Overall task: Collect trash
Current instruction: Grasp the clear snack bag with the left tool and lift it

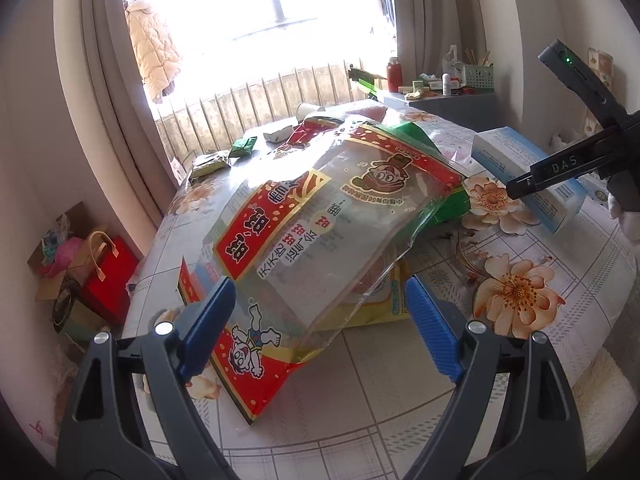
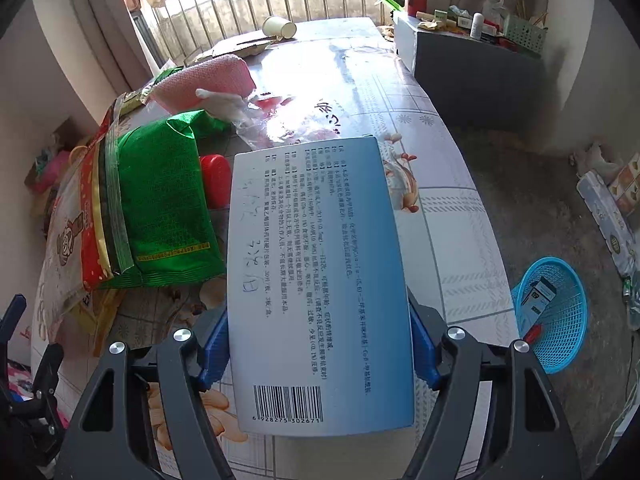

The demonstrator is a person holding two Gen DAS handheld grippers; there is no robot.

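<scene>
My right gripper (image 2: 316, 344) is shut on a white and blue medicine box (image 2: 316, 280), held above the table; the box also shows in the left wrist view (image 1: 524, 168) with the right gripper on it. My left gripper (image 1: 320, 320) is open, its blue pads on either side of the near end of a large clear and red snack bag (image 1: 320, 216) that lies on the table. A green packet (image 2: 164, 200) lies under that bag. A blue waste basket (image 2: 554, 312) stands on the floor to the right of the table.
The flowered tablecloth (image 1: 520, 280) carries a paper cup (image 2: 278, 26), a pink packet (image 2: 208, 80), small green packets (image 1: 244, 146) and a red lid (image 2: 216, 180). A grey cabinet (image 2: 472, 68) with clutter stands at the far right. Bags and boxes (image 1: 88, 272) sit on the floor at left.
</scene>
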